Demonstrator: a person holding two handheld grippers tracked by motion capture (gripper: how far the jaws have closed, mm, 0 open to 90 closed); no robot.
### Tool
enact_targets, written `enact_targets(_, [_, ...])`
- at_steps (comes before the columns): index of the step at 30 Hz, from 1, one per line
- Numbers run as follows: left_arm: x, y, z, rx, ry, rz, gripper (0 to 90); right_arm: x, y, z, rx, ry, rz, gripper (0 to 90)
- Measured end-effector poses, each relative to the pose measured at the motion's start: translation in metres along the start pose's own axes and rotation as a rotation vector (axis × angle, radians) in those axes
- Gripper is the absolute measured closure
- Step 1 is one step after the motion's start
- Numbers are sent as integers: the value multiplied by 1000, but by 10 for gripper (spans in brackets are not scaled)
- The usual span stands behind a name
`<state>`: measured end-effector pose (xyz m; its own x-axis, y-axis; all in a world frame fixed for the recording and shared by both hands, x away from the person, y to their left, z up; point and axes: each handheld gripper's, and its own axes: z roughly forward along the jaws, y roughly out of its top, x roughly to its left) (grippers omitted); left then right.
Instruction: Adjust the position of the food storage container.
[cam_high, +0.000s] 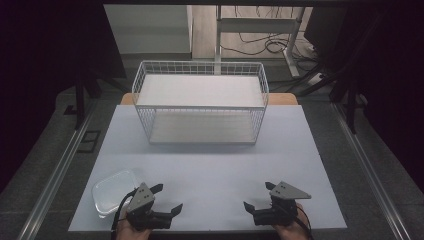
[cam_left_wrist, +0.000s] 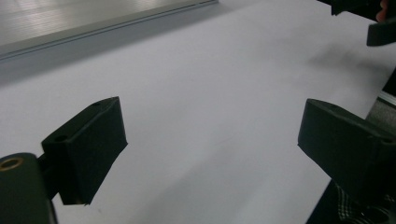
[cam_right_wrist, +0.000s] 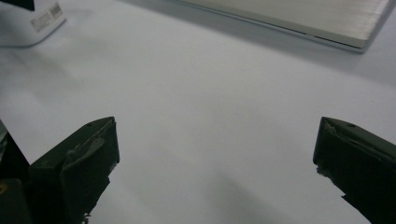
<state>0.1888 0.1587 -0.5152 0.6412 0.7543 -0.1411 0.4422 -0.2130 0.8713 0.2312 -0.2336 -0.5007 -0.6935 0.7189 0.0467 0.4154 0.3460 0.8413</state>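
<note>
My left gripper (cam_high: 167, 198) rests near the table's front edge at the left, open, with nothing between its fingers. In the left gripper view its jaws (cam_left_wrist: 212, 149) stand wide apart over the bare white table top. My right gripper (cam_high: 259, 196) sits near the front edge at the right, also open and empty. Its own view shows the same wide gap (cam_right_wrist: 215, 163) over bare table. A clear lidded plastic container (cam_high: 116, 192) lies just left of the left gripper, and its corner (cam_right_wrist: 32, 21) appears in the right gripper view.
A white two-level wire rack (cam_high: 200, 100) stands at the back middle of the white table top (cam_high: 210, 160). Metal rails run along both sides of the table. The right gripper (cam_left_wrist: 380, 21) appears far off in the left gripper view.
</note>
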Motion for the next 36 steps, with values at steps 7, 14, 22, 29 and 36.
enact_targets(7, [3, -1, 7, 51, -1, 6, 61, 0, -1, 1, 31, -14, -12, 3])
enact_targets(14, [2, 1, 8, 80, -3, 10, 51, -3, -2, 1, 53, -24, -19, 3])
enact_targets(22, [4, 9, -5, 64, -2, 11, 20, -2, -2, 2, 63, -25, -27, 3])
enact_targets(29, [16, 15, -28, 43, 48, 2, 122, -3, -2, 2, 71, -31, -23, 3])
enact_targets(36, [34, 13, -55, 20, 97, -21, 380, -3, -1, 2, 73, -31, -27, 6])
